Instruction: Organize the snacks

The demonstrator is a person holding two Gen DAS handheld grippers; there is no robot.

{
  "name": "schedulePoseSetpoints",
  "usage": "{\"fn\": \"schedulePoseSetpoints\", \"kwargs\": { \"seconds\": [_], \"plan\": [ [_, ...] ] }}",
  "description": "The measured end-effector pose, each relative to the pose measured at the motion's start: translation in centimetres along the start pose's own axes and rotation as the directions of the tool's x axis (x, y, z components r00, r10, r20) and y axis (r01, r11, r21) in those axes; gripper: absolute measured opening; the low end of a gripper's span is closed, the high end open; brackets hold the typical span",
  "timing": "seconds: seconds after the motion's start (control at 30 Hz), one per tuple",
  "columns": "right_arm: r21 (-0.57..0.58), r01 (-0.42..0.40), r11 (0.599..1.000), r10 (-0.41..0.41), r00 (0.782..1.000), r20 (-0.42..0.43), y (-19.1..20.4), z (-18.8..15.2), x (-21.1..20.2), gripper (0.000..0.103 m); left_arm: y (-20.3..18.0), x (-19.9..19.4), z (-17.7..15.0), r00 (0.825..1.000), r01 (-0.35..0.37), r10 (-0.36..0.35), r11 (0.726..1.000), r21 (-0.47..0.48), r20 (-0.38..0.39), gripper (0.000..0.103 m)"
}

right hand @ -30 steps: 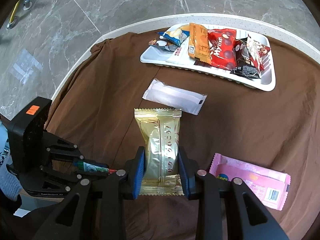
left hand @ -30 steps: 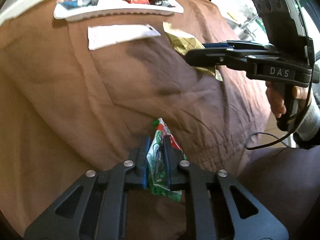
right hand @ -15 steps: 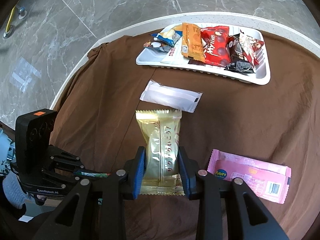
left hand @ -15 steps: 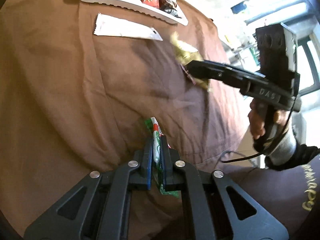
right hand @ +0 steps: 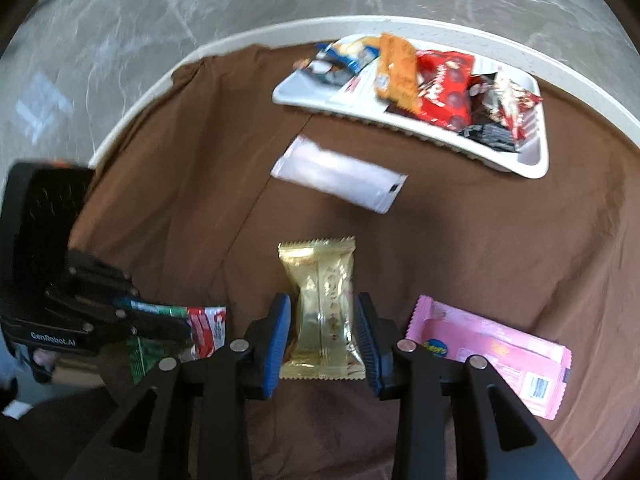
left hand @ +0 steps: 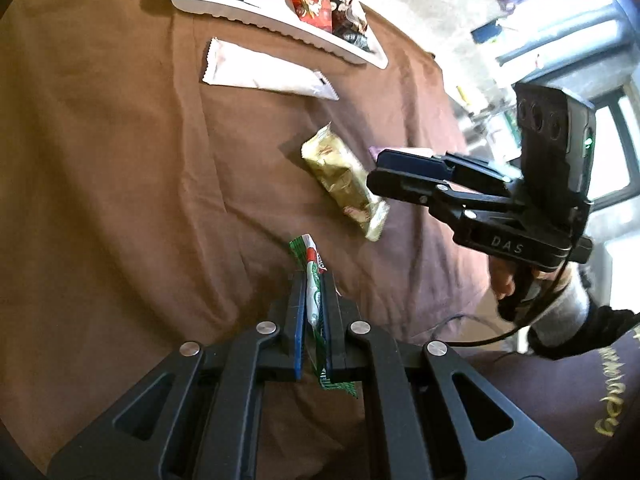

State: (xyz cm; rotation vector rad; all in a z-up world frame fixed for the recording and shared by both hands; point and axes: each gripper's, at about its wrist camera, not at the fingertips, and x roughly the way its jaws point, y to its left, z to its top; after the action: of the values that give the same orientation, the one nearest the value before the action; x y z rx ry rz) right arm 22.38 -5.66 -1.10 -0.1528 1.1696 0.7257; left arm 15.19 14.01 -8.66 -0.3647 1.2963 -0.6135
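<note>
My left gripper [left hand: 313, 280] is shut on a green and red snack packet [left hand: 310, 256], held edge-up just above the brown cloth; the right wrist view shows that same packet [right hand: 208, 328] at the lower left. My right gripper [right hand: 322, 312] has its jaws opening. A gold snack packet [right hand: 320, 280] lies on the cloth between its blue pads, with a small gap on each side. In the left wrist view the gold packet [left hand: 340, 172] rests flat beside the right gripper [left hand: 376, 168]. A white tray [right hand: 532, 164] at the back holds several snacks.
A long white packet [right hand: 340, 174] lies between the tray and the gold packet. A pink packet [right hand: 492, 348] sits to the right of my right gripper. The brown cloth [right hand: 200, 200] covers a round table with a pale rim [right hand: 132, 128]; marble floor lies beyond.
The right jaws have widened off the gold packet, which now lies on the cloth. The left gripper has rolled a little and still grips the green and red packet.
</note>
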Motion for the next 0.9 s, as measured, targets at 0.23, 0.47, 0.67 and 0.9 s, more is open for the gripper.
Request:
{"fn": "schedulePoseSetpoints", "kwargs": {
  "seconds": [0.23, 0.47, 0.67, 0.9],
  "plan": [
    [-0.088, 0.062, 0.994, -0.066, 0.997, -0.038, 1.2, -0.4, 1.9, 0.043, -1.5, 1.1, -0.9, 0.987, -0.143, 0.151, 0.979, 0.148, -0.046, 0.007],
    [-0.125, 0.069, 0.99, -0.076, 0.996, -0.053, 1.5, -0.8, 2.4, 0.043, -3.4, 1.2, -2.2, 0.949, -0.274, 0.311, 0.9, 0.34, -0.059, 0.013],
    [-0.127, 0.069, 0.989, -0.076, 0.996, -0.052, 1.6, -0.9, 2.2, 0.043, -4.5, 1.3, -2.6, 0.945, -0.274, 0.321, 0.88, 0.387, -0.062, 0.04],
    [-0.126, 0.068, 0.99, -0.075, 0.996, -0.05, 1.7, -0.9, 2.3, 0.043, -6.3, 1.9, -2.6, 0.944, -0.266, 0.322, 0.866, 0.423, -0.065, 0.047]
  ]
}}
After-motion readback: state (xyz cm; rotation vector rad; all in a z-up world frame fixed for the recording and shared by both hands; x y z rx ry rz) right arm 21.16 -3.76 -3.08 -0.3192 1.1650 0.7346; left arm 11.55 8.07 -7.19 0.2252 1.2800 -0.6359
